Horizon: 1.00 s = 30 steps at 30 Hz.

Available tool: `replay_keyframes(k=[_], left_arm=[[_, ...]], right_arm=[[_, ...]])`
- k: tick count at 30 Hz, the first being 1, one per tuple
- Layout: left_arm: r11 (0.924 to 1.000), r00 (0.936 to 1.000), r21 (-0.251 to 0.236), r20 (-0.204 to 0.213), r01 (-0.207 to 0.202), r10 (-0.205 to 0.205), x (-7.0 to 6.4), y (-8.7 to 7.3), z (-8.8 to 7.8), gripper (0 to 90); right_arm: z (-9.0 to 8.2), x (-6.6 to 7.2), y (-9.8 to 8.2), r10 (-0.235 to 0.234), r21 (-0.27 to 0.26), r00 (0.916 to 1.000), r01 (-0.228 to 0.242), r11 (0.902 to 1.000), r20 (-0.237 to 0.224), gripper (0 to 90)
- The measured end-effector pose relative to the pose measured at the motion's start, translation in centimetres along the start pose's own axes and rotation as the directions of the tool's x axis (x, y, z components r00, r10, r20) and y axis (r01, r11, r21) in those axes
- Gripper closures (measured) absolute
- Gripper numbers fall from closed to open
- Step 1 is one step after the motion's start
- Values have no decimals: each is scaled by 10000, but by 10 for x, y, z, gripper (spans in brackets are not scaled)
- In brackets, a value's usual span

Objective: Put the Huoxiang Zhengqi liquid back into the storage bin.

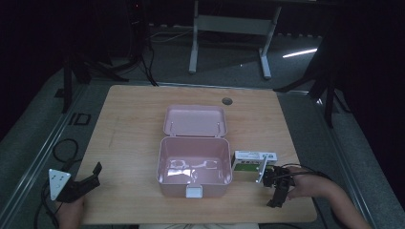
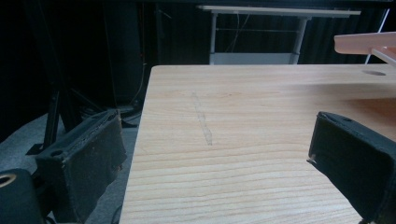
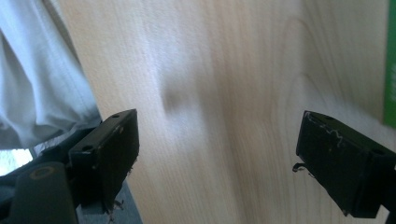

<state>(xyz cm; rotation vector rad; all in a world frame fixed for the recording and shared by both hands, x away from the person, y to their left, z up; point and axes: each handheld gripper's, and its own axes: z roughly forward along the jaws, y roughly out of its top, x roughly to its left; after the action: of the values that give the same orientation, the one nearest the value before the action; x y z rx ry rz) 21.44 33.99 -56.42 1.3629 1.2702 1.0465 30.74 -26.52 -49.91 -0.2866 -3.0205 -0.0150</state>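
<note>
Both grippers' jaws stand apart — the right gripper (image 1: 277, 183) could knock the small green-and-white cardboard carton (image 1: 254, 161) off the desk (image 1: 124, 124).

The letters "ID" (image 1: 79, 119) were seen marked in dark on the grey floor just left of the table (image 1: 124, 124). Print was borne by the green-and-white carton (image 1: 253, 161), but it was too small to be read.

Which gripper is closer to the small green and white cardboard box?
Right. The right gripper sits just beside the green and white box; the left gripper is far across, beyond the pink case.
</note>
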Motion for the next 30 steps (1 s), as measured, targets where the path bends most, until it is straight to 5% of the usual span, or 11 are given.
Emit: replay_keyframes(k=[18, 30], left_arm=[[10000, 10000, 5, 60, 10, -10, 0, 0, 0, 39], [10000, 10000, 11, 73, -16, 16, 0, 0, 0, 39]], right_arm=[[-8, 6, 37, -1065, 62, 9942, 1065, 9943, -129, 147], [-34, 11, 53, -1427, -56, 9896, 1426, 9898, -183, 147]])
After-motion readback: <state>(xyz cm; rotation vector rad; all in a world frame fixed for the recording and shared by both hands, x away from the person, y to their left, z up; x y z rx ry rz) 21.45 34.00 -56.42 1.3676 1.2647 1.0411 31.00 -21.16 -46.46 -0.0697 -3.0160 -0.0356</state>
